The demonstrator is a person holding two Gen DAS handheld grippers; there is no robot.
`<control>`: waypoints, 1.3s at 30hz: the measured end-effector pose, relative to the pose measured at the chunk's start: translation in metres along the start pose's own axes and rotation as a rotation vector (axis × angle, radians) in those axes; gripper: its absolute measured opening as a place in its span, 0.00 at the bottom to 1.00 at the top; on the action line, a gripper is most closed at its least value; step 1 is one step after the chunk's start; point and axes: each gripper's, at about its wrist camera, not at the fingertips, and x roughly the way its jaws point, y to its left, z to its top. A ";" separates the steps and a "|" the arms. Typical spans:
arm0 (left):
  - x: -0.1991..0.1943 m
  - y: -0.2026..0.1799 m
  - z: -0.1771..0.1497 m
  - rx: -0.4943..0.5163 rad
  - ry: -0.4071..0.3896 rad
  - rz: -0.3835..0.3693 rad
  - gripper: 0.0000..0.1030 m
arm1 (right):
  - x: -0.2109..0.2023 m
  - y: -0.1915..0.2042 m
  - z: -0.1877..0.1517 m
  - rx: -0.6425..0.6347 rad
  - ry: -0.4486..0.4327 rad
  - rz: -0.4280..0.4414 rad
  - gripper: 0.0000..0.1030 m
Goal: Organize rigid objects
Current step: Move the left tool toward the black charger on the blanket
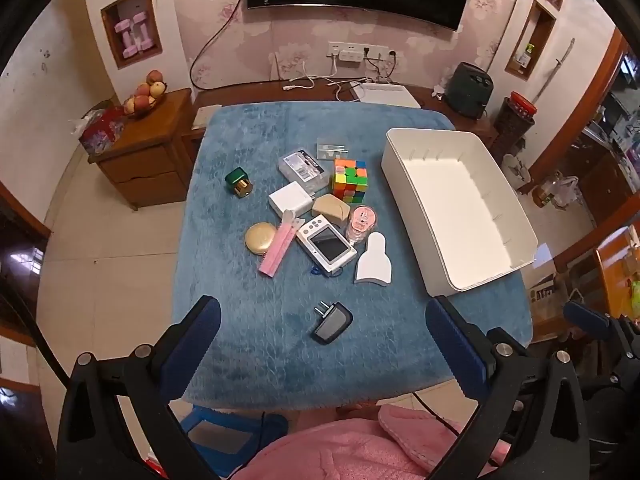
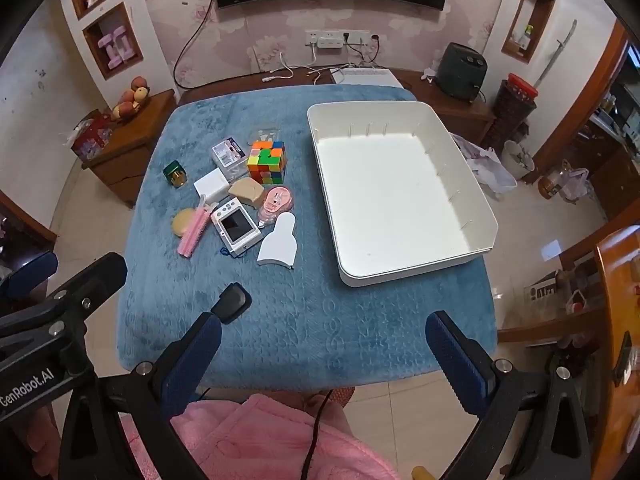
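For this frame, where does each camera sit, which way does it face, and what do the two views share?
Left wrist: on the left gripper, looking steeply down at the blue table cover from the near edge; own open fingers, pink clothing and the right gripper's finger at the right edge show.
Right wrist: on the right gripper, further right, more over the white bin; own open fingers, the left gripper's body at left.
Shared: the bin, puzzle cube, black plug adapter, TV wall.

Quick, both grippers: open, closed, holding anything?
Left gripper: open, holding nothing, above the blue mat.
Right gripper: open, holding nothing.
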 end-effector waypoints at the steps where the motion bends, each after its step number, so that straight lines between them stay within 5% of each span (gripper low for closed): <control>1: 0.001 0.003 0.002 -0.004 0.004 -0.015 0.99 | 0.001 0.002 0.000 0.003 0.005 -0.001 1.00; 7: 0.015 0.021 0.007 -0.031 0.056 -0.105 0.99 | 0.004 0.010 -0.003 0.023 0.032 -0.013 1.00; 24: 0.073 0.034 -0.008 -0.107 0.320 -0.145 0.97 | 0.024 -0.025 -0.013 0.189 0.117 0.014 0.91; 39: 0.106 0.025 0.000 -0.430 0.405 -0.092 0.96 | 0.043 -0.091 0.046 0.070 0.083 0.098 0.83</control>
